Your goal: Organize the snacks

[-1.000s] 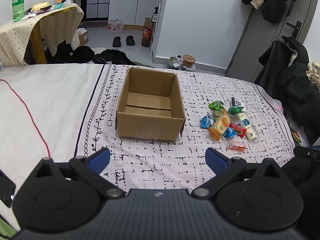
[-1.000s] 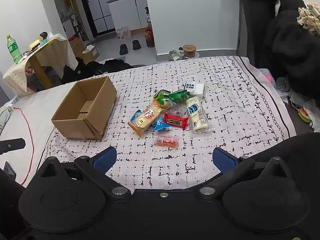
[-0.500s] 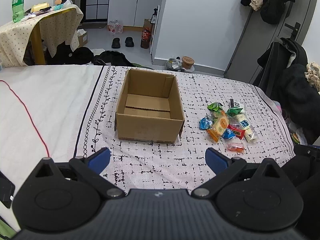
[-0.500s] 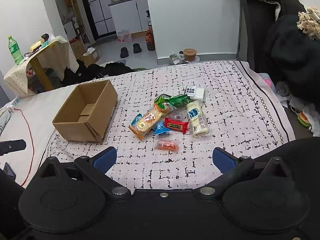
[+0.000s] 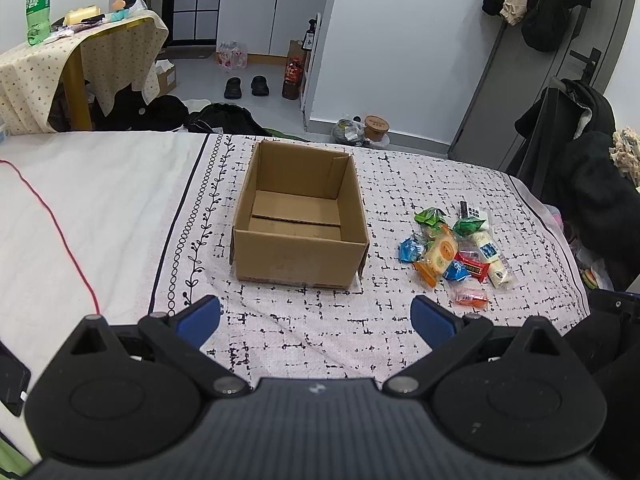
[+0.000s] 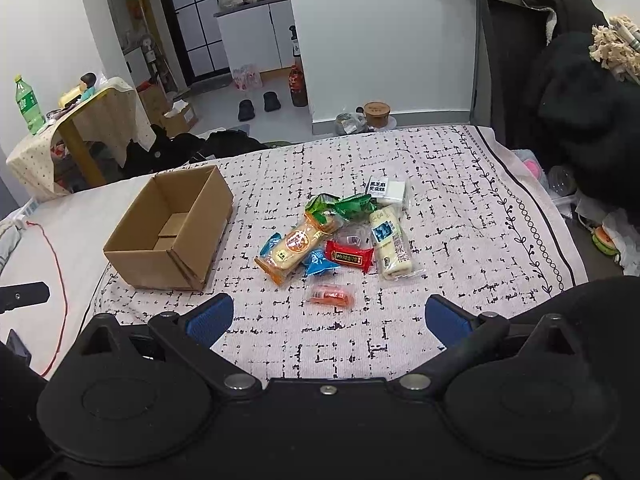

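Left gripper (image 5: 314,318): jaws spread wide, holding nothing, hovering over the cloth short of the box.
Box (image 5: 298,216): open-topped cardboard, nothing inside, at 12 o'clock from the left gripper; in the right view it sits at 10 o'clock, long axis running from 7 to 1 o'clock.
Snacks (image 6: 340,240): loose pile right of the box, apart from it, at 12 o'clock from the right gripper.
Orange pack (image 6: 296,246): long axis 7 to 1 o'clock, far end touching the green packets (image 6: 340,205).
White bar (image 6: 391,244): long axis about 12 to 6 o'clock, beside the red bar (image 6: 349,257).
Orange sachet (image 6: 333,295): alone, nearest the right gripper.
Right gripper (image 6: 326,320): jaws wide apart, holding nothing.
Surface: cloth (image 5: 400,184) with black dashes and a vine border, white sheet (image 5: 100,200) and red cable (image 5: 60,236) to its left.
Room: draped table (image 5: 52,64) with green bottle (image 5: 38,4) at 10 o'clock, shoes (image 5: 246,86) on the floor, dark coats (image 5: 580,168) at 2 o'clock.
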A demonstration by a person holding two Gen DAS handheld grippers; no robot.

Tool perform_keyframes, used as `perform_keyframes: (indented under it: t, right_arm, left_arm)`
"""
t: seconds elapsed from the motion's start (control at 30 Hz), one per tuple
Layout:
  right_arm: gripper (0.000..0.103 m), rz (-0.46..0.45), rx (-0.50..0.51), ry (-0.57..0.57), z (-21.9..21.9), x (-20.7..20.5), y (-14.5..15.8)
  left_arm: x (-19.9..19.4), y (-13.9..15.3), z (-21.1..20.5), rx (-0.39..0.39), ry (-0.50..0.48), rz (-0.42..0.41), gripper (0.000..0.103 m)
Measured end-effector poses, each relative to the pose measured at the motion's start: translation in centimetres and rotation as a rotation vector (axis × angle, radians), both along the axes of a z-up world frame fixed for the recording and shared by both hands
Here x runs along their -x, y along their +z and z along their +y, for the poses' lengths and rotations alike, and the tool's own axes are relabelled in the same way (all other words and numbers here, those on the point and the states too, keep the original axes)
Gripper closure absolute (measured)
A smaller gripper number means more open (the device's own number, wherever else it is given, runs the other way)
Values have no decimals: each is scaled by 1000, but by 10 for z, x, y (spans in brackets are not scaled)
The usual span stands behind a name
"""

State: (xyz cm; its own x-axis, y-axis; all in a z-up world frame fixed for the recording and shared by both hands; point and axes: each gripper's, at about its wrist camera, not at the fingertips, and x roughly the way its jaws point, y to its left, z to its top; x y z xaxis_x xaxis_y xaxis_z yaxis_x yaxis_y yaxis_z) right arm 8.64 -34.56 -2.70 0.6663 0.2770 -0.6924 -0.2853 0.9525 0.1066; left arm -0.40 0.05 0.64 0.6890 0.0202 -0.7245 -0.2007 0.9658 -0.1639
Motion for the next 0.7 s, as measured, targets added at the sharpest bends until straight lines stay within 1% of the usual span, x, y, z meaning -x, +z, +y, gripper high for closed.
perform_keyframes:
  t: [0.23, 0.33, 0.7]
  right_arm:
    - [0, 3, 1, -2, 0, -1, 0]
    - [0, 2, 2, -3, 0, -1, 0]
    - [0, 7, 6, -7, 2, -6, -3]
  left_arm:
    - [0, -1, 1, 11, -1, -4, 2]
    - [0, -2, 0, -4, -6, 1, 2]
    - [-1, -3, 9, 4, -2, 0, 2]
